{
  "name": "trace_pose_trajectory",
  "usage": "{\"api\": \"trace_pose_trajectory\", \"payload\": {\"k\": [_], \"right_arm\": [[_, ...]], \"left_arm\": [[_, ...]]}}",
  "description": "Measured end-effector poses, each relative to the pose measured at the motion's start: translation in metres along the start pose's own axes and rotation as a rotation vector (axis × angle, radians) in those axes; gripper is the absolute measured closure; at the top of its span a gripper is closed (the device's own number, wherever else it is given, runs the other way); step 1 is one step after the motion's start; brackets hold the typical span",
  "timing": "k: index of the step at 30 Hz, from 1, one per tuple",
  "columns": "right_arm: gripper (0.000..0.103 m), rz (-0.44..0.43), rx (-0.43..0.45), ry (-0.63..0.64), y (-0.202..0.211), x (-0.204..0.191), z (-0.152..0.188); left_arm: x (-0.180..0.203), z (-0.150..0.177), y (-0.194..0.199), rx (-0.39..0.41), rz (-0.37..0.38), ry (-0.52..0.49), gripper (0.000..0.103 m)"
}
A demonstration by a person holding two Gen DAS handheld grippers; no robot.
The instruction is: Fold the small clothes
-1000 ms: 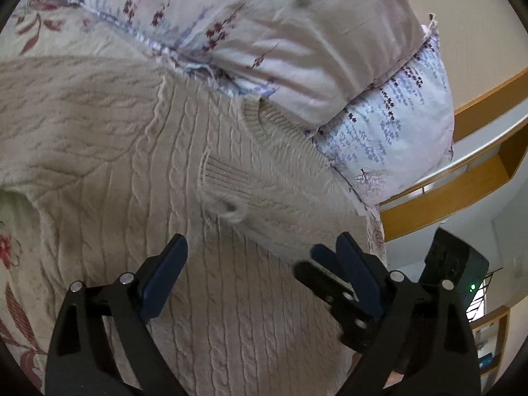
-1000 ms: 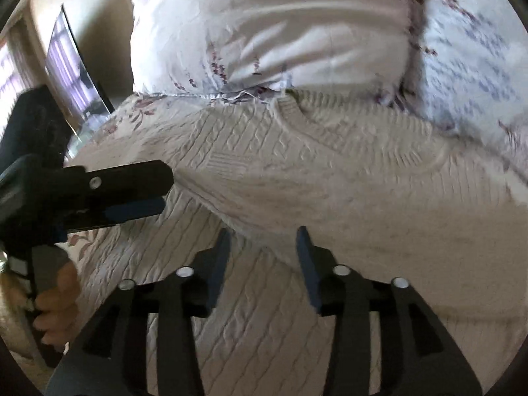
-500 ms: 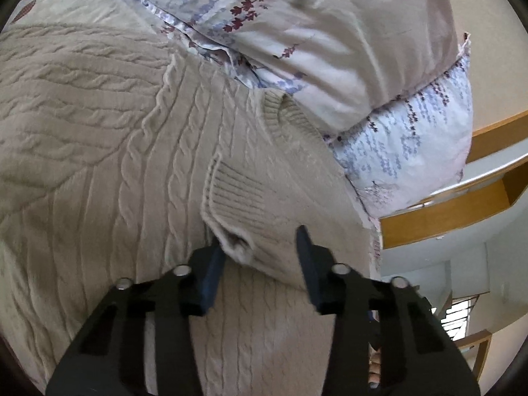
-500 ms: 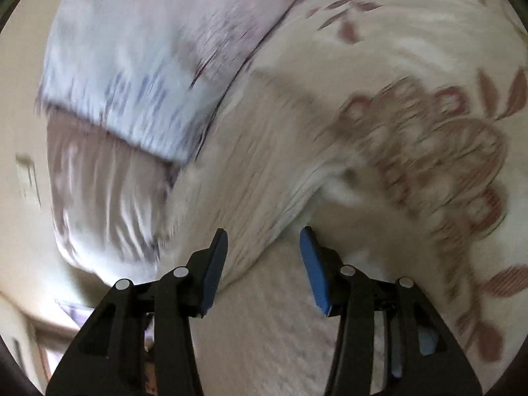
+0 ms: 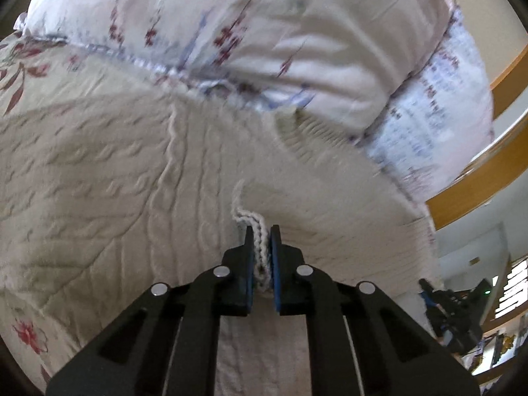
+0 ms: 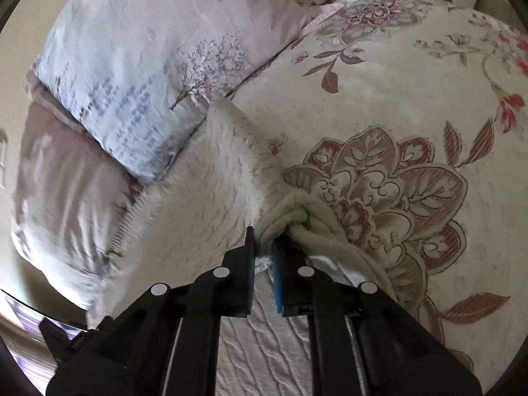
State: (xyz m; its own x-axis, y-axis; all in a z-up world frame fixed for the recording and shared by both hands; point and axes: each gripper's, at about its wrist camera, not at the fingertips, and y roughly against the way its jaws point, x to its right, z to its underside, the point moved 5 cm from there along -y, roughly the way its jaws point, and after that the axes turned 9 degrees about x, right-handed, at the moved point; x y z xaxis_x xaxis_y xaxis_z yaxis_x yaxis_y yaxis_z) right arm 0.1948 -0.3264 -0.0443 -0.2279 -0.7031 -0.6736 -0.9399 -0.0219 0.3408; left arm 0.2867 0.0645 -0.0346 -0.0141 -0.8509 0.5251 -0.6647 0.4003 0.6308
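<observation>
A cream cable-knit sweater (image 5: pixel 115 178) lies spread on a floral bedspread, its ribbed collar (image 5: pixel 313 128) against the pillows. My left gripper (image 5: pixel 262 231) is shut on the ribbed cuff of a sleeve folded across the sweater's front. In the right wrist view my right gripper (image 6: pixel 262 234) is shut on the sweater's (image 6: pixel 204 204) right edge, where the knit bunches up beside the bedspread. The right gripper also shows small at the lower right of the left wrist view (image 5: pixel 452 313).
Two floral pillows (image 5: pixel 264 33) (image 6: pixel 138 76) lie at the head of the bed behind the sweater. The flowered bedspread (image 6: pixel 412 132) stretches to the right. A wooden bed frame (image 5: pixel 488 171) curves at the right edge.
Both grippers have closed: the left onto the sleeve cuff it was straddling, the right onto the sweater's right edge. The right gripper's view has steadied after a fast swing.
</observation>
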Motion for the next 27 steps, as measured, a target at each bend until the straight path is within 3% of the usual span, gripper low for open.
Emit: {"api": "trace_pose_trajectory", "payload": {"k": [3, 4, 6, 9, 12, 17, 22, 23, 27], "right_arm": [[0.084, 0.054, 0.012, 0.07, 0.004, -0.006, 0.002], [0.074, 0.06, 0.017, 0.083, 0.007, -0.008, 0.003], [0.056, 0.05, 0.025, 0.098, 0.014, -0.01, 0.006], [0.049, 0.004, 0.043, 0.116, 0.025, -0.013, 0.013], [0.049, -0.084, 0.027, 0.155, 0.027, -0.026, 0.026], [0.043, -0.202, -0.008, 0.238, 0.022, -0.049, 0.049], [0.043, -0.231, -0.046, 0.25, 0.015, -0.057, 0.062], [0.042, -0.237, -0.042, 0.249, 0.015, -0.057, 0.061], [0.042, -0.247, -0.052, 0.243, 0.015, -0.055, 0.063]], "left_arm": [[-0.001, 0.001, 0.004, 0.004, -0.014, -0.011, 0.086], [-0.002, 0.001, 0.01, 0.006, -0.015, -0.007, 0.08], [-0.007, 0.003, 0.025, 0.008, 0.016, 0.014, 0.052], [-0.022, 0.008, 0.063, 0.03, 0.089, 0.076, 0.04], [-0.052, 0.014, 0.106, 0.094, 0.081, 0.128, 0.039], [-0.123, 0.028, 0.169, 0.215, -0.059, 0.249, 0.041], [-0.183, 0.029, 0.189, 0.262, -0.169, 0.408, 0.05], [-0.191, 0.026, 0.19, 0.277, -0.17, 0.441, 0.055], [-0.212, 0.015, 0.193, 0.319, -0.168, 0.546, 0.056]]}}
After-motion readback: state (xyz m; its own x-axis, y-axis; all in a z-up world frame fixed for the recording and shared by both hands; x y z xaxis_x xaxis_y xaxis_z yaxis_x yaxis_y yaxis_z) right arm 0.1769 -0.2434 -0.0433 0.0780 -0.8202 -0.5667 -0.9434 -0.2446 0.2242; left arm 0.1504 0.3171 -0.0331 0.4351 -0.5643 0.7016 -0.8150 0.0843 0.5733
